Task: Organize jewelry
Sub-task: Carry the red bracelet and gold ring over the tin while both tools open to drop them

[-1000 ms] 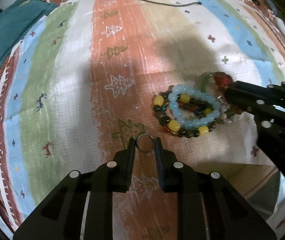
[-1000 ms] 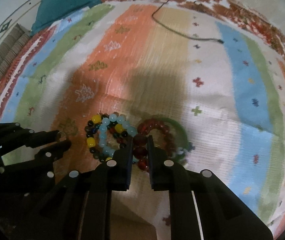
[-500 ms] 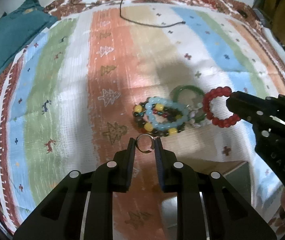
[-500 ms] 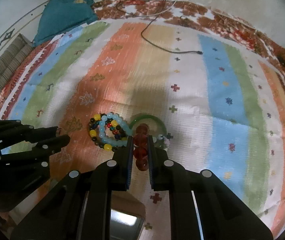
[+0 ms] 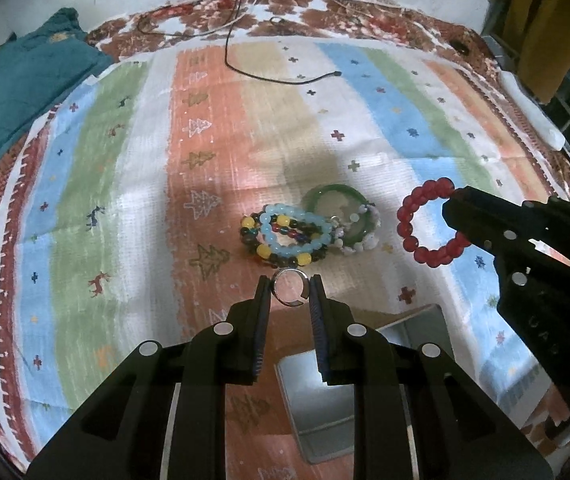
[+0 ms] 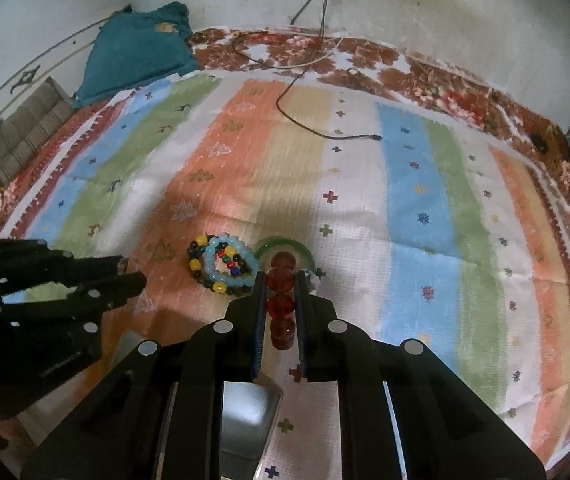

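The bracelet pile (image 5: 309,230) and, probably, a metal tin (image 5: 321,400) below crowd the middle; striped cloth (image 5: 105,200) leftward lies open.

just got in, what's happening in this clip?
A person is sorting jewelry with two handheld grippers over a striped rug. The left gripper is clamped on a small silver ring. The right gripper grips a red bead bracelet, raised off the pile. A light blue bracelet, a dark multicolor one and a green bangle lie on the rug. A metal tin sits below the grippers.
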A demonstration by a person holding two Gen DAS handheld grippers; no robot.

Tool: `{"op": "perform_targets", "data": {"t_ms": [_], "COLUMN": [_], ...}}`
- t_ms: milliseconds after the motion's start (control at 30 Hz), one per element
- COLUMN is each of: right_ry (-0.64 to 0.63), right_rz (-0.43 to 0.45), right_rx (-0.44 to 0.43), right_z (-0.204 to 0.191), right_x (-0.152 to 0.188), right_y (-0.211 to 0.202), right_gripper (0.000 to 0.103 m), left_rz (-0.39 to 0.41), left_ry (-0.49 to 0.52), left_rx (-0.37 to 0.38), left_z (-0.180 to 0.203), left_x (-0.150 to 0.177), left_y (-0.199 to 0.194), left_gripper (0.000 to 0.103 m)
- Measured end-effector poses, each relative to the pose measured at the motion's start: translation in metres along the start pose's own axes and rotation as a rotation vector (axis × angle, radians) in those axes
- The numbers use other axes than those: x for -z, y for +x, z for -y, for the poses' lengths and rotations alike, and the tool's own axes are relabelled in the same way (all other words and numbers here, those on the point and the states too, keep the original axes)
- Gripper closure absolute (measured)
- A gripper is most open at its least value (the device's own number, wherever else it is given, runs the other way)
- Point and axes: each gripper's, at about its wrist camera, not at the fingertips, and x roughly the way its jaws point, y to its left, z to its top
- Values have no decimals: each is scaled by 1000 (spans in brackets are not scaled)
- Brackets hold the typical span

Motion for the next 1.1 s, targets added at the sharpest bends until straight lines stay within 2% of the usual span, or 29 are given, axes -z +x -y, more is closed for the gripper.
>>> {"op": "perform_targets", "data": {"t_ms": [500,1100], "right_ry": [-38,-49], "right_rz": [65,82], "right_rx": [-23,-74], "right_z": [-17,-26], "right_x": [26,64], "right_y": [-45,-76], "right_gripper": [89,89], "left_rz": [85,108], "left_ry": [19,28], "left_rx": [33,40], "left_z": [21,29], "left_x": [30,60], "left_y": [-41,-56], "left_gripper": [84,84]}}
